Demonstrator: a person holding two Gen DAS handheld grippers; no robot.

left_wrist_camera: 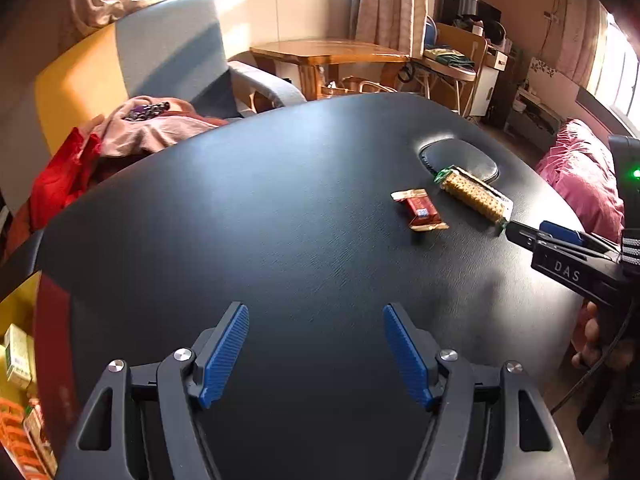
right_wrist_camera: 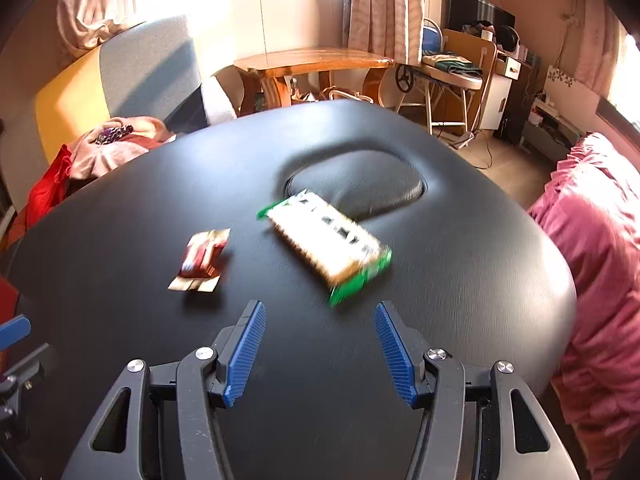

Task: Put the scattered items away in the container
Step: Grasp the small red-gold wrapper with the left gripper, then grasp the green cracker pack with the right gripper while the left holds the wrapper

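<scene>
Black table [left_wrist_camera: 280, 220]; right tongs [left_wrist_camera: 520, 236] casing reads "DAS"

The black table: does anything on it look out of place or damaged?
Two snacks lie loose on the black table: a red candy wrapper and a green-ended cracker pack, askew beside the oval recess. Neither looks damaged.

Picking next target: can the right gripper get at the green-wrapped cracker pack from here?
Probably yes. The right gripper has its jaws open, facing the green-wrapped cracker pack, with only bare black padded table between them. The red candy wrapper lies off to the side.
</scene>
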